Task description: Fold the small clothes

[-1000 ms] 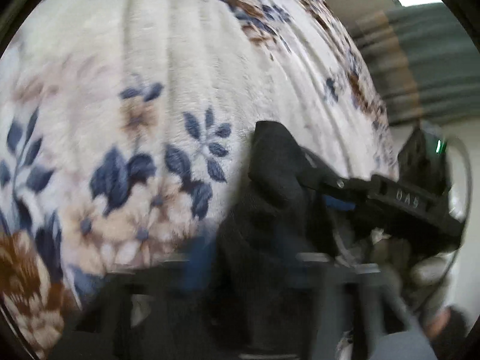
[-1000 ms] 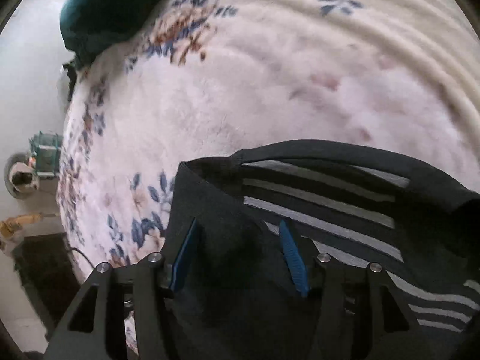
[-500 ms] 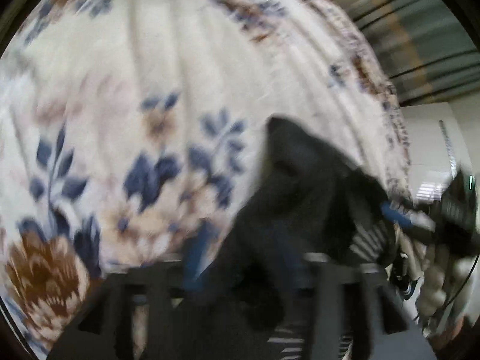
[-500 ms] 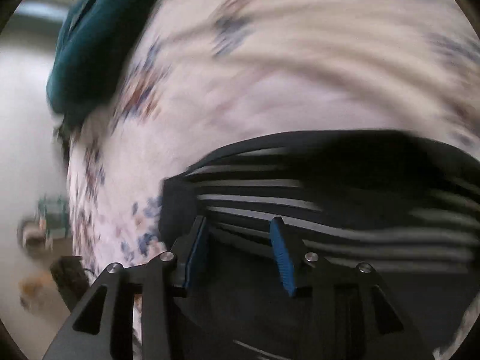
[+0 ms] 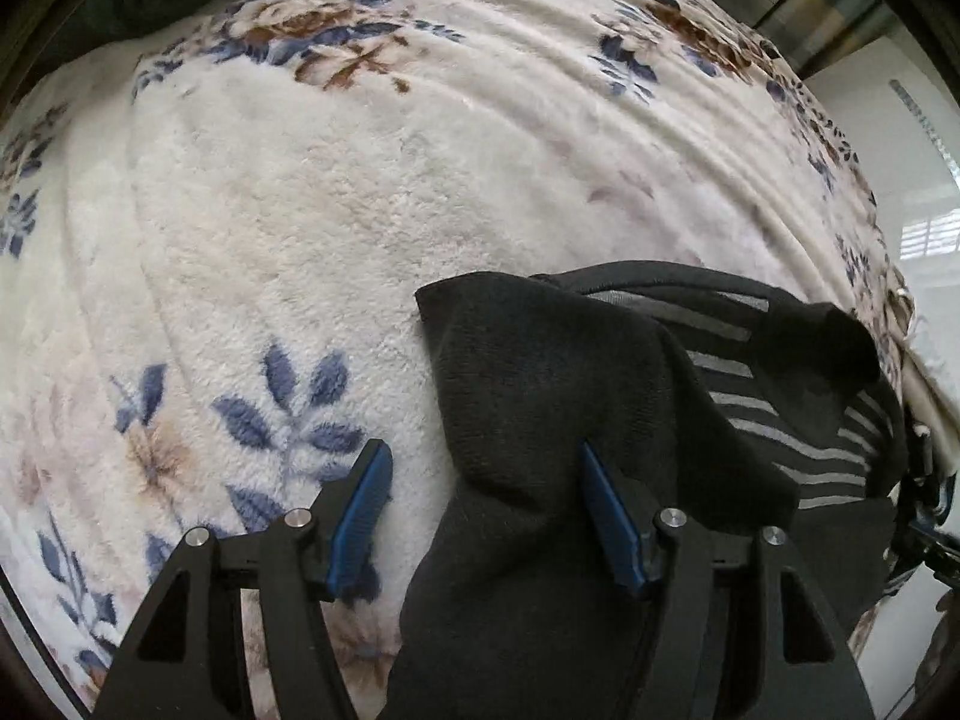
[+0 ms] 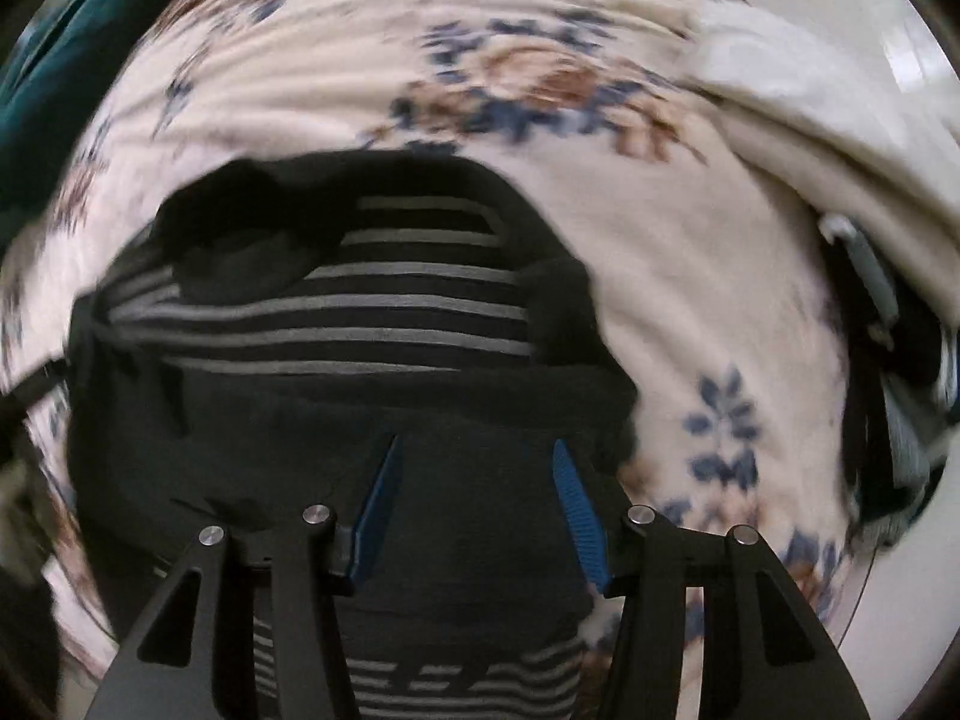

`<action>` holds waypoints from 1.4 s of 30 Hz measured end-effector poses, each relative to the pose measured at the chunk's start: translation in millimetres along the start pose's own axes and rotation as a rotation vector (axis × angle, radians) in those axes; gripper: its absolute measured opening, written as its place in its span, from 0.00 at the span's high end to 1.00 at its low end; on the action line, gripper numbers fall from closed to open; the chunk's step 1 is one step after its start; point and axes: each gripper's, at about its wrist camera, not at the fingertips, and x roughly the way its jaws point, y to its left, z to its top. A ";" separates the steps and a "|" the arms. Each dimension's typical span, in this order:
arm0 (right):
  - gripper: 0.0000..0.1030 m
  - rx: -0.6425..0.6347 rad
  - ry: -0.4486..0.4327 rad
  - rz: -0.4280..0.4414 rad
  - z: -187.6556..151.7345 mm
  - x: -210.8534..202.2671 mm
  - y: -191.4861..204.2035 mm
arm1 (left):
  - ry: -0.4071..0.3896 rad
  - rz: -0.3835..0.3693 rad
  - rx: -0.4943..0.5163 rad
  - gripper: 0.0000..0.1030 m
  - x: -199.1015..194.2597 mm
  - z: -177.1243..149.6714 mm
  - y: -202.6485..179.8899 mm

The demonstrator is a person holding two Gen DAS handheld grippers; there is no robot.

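Note:
A small dark garment with grey stripes [image 5: 600,396] lies bunched on a cream floral blanket [image 5: 336,198]. My left gripper [image 5: 480,474] is open just above the garment's plain dark left part, its blue pads apart and holding nothing. In the right wrist view the same garment [image 6: 390,300] lies with its striped panel facing up and dark folds around it. My right gripper [image 6: 474,474] is open over the garment's near dark edge, with cloth lying between the pads, not pinched.
The blanket [image 6: 690,252] covers the whole surface. A teal cloth [image 6: 54,66] lies at the far left. A cream cloth [image 6: 810,120] is heaped at the right, with a dark and grey object [image 6: 888,360] below it. The blanket's edge and a pale room [image 5: 900,180] lie to the right.
Both grippers have opened and let go of the garment, which now rests on the blanket. Both cameras have swung and now look down on the cloth from closer.

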 end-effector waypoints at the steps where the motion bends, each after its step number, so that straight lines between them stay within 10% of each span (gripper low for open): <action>1: 0.47 -0.042 0.007 -0.013 2.0 8.3 9.0 | -0.003 0.005 0.003 0.40 -0.5 -0.9 -1.3; 5: 0.51 -0.172 0.126 -0.054 3.8 55.4 40.4 | -0.007 0.027 0.000 0.39 2.7 -2.2 -1.8; 6: 0.61 -0.208 0.129 -0.086 1.5 63.1 46.0 | -0.007 0.029 -0.005 0.39 3.3 0.0 -4.7; 7: 1.00 -0.244 0.099 -0.128 -1.0 64.6 50.9 | -0.007 0.030 -0.008 0.39 1.9 -2.6 -3.2; 14: 0.99 -0.142 -0.116 -0.199 -2.5 14.9 31.5 | -0.018 0.040 -0.014 0.38 0.6 -4.5 -1.6; 19: 0.98 -0.031 0.007 -0.105 6.3 30.2 -1.0 | -0.018 0.049 -0.038 0.38 -4.7 -7.9 3.9; 23: 0.53 0.252 -0.036 0.080 6.1 -1.2 -52.6 | -0.066 0.075 -0.029 0.40 -27.7 -13.5 -1.8; 26: 0.43 0.356 -0.084 0.061 -10.6 -24.7 -76.5 | -0.100 0.062 -0.022 0.40 -45.0 -23.1 -6.6; 32: 0.46 0.379 0.102 0.121 -38.7 21.0 -89.3 | -0.031 0.092 -0.010 0.40 -18.6 -34.3 -4.2; 33: 0.59 0.381 0.131 0.138 -42.9 30.6 -86.1 | -0.013 0.093 -0.011 0.40 -10.8 -36.0 -2.0; 34: 0.94 0.377 0.108 0.147 -46.8 33.0 -82.6 | 0.000 0.089 -0.016 0.39 -2.8 -37.9 1.8; 39: 0.90 0.335 0.095 0.059 -49.6 32.4 -70.7 | -0.010 0.069 -0.004 0.40 -6.2 -37.5 4.5; 42: 0.60 0.325 0.098 0.110 -54.3 15.0 -66.8 | -0.061 0.050 0.023 0.40 -37.9 -42.5 -6.1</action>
